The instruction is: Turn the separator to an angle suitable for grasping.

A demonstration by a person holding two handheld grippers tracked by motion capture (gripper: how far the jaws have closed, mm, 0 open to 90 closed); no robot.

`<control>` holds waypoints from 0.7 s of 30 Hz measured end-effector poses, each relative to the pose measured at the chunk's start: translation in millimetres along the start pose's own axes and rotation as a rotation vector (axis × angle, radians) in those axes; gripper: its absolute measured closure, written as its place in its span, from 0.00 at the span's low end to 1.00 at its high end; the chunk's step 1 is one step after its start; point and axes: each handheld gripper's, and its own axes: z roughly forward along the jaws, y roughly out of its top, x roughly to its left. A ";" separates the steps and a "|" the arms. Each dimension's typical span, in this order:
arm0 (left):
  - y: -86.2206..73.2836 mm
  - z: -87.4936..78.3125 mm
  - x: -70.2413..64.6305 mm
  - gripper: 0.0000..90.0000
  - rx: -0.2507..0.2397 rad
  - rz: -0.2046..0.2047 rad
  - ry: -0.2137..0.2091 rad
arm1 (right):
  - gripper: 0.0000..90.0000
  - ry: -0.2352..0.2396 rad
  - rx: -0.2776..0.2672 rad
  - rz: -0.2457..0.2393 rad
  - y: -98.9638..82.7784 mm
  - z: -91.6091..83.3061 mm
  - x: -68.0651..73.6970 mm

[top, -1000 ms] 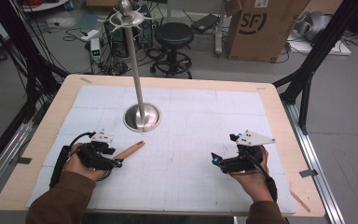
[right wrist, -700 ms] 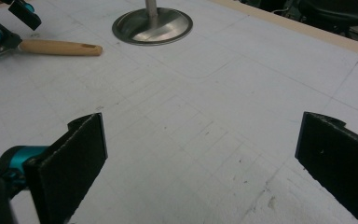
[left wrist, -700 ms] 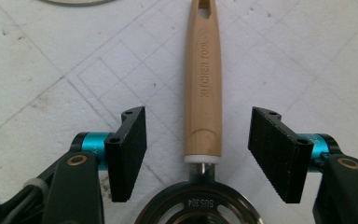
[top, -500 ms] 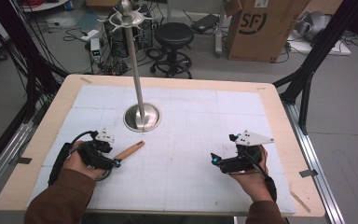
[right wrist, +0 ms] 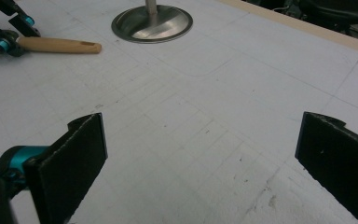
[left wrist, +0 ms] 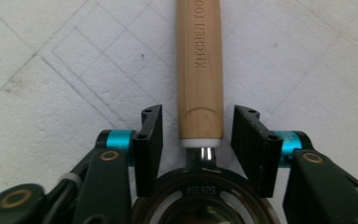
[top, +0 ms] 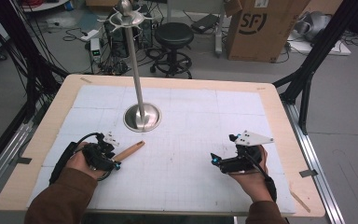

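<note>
A kitchen utensil with a wooden handle (top: 129, 150) lies on the white gridded mat (top: 191, 116), left of centre. My left gripper (top: 112, 157) sits over its metal end. In the left gripper view the handle (left wrist: 199, 70) runs straight up between the jaws of the left gripper (left wrist: 198, 114), with a gap on each side, so the gripper is open around the handle's neck. The slotted steel head (left wrist: 200, 196) lies under the gripper body. My right gripper (top: 216, 162) rests at the right, jaws wide open on bare mat (right wrist: 204, 120).
A steel stand with a round base (top: 142, 116) and a tall pole topped by hooks (top: 126, 14) stands at the mat's back left, also base (right wrist: 151, 23). The right gripper view shows the utensil handle (right wrist: 58, 45) far left. A wooden table rim (top: 279, 116) surrounds the mat.
</note>
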 end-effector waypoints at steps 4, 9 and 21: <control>5.0 1.4 -1.2 0.65 0.029 0.014 -0.009 | 0.01 0.000 0.000 0.003 0.0 -0.2 -0.2; 6.2 2.0 1.8 0.67 0.040 0.006 -0.028 | 0.01 0.001 0.002 0.005 0.0 0.5 0.5; 7.2 2.5 -0.1 0.77 0.038 -0.004 -0.009 | 0.01 0.001 0.007 0.002 0.2 1.5 1.3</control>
